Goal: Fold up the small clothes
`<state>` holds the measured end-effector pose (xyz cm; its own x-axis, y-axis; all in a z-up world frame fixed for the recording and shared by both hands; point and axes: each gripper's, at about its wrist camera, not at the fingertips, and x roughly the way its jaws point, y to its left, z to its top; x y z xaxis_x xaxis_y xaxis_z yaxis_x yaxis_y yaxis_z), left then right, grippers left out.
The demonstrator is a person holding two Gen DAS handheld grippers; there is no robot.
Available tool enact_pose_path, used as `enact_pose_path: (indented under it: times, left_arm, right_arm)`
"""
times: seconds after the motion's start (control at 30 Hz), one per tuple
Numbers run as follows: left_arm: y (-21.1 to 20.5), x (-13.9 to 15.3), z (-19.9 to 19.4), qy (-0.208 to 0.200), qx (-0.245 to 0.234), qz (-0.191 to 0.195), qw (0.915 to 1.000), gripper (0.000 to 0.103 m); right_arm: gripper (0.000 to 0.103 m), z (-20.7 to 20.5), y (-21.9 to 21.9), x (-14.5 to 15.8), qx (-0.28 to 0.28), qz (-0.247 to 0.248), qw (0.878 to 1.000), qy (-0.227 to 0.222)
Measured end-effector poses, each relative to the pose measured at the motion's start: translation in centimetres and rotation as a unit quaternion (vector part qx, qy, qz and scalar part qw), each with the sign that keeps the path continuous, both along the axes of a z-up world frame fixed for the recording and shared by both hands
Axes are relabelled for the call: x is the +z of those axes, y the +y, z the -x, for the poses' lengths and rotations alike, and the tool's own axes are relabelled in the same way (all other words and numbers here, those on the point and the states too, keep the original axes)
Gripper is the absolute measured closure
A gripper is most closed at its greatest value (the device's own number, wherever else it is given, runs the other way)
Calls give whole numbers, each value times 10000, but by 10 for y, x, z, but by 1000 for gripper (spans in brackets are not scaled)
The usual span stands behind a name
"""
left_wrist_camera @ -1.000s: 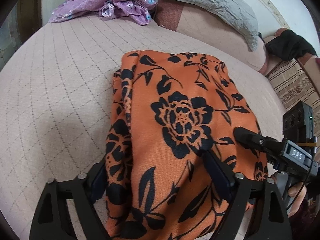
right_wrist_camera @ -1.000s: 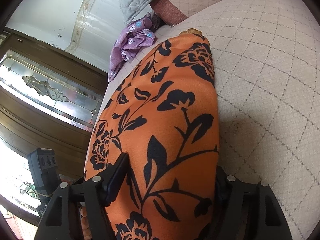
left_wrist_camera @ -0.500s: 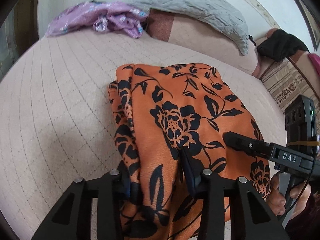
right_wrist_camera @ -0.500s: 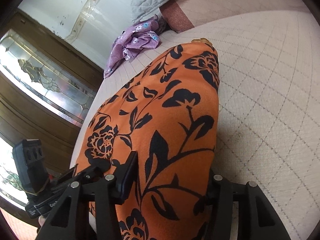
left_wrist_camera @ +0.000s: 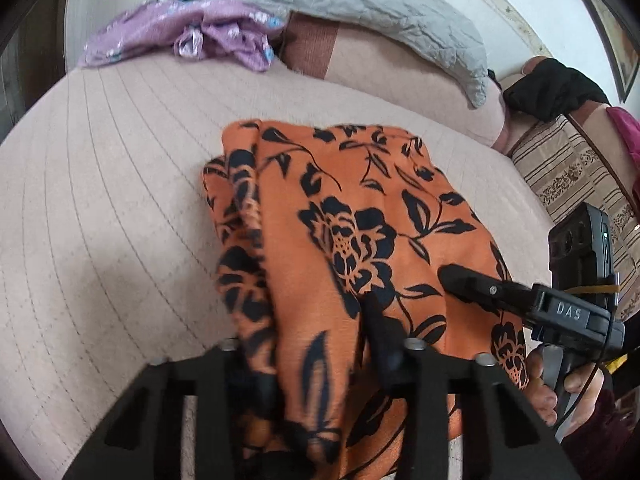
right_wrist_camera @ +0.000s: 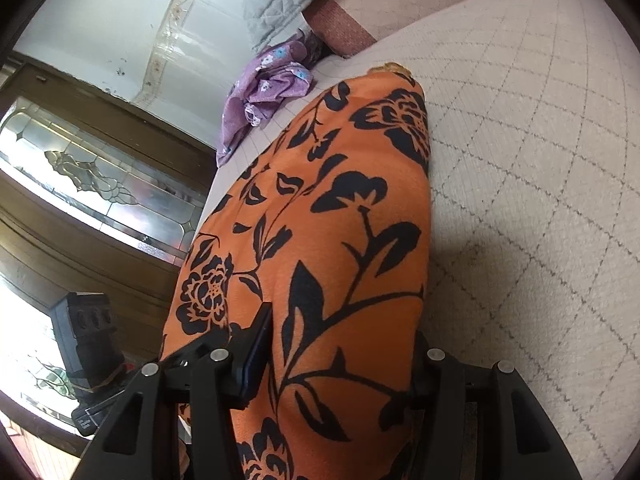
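While both grippers bite into the near end of the orange cloth (left_wrist_camera: 360, 216), the chief risk, as I judge it, is an uneven hold. The left gripper (left_wrist_camera: 316, 364) has just been closing, and its jaws now pinch a bunched ridge of fabric at the cloth's left half; the picture is blurred there, so I cannot tell how many layers sit between the fingers. If only the top layer is caught, a lift would peel the bundle open and the loose, rumpled left edge could slide out. The right gripper (right_wrist_camera: 340, 356) stands about half open, with its jaws closed against a thick fold of the cloth's right side; that wide bite looks less firm than the left one, and it might slip if the two hands pull at different rates, skewing the fold line. The right gripper's upper finger also lies on top of the cloth in the left view and could drag the surface into wrinkles. The cloth lies on the quilted bed (left_wrist_camera: 100, 208), already doubled into a long strip; its long axis runs from the grippers away toward the pillow (left_wrist_camera: 380, 12), the far end resting flat and well short of the purple garment (left_wrist_camera: 180, 36).
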<state>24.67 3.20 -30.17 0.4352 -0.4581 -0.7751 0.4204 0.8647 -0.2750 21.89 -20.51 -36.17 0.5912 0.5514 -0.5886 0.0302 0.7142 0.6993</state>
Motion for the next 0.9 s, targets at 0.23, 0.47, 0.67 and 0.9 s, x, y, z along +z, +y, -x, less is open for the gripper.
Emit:
enact_pose_path:
  times: [0.23, 0.47, 0.67, 0.9]
  left_arm:
    - [-6, 22, 25, -603, -76, -180, 9980, 76]
    - [-42, 48, 63, -952, -78, -506, 9941, 76]
    - [-82, 70, 90, -1066, -226, -548, 9925, 76]
    - [-117, 81, 110, -1202, -335, -763, 9892, 76]
  right_arm:
    - [55, 13, 6, 23, 92, 488, 9983, -315]
    - [55, 43, -20, 54, 219, 777, 9949, -601]
    - [55, 76, -61, 72, 79, 792, 9937, -785]
    - [55, 108, -98, 73, -109, 556, 9937, -963]
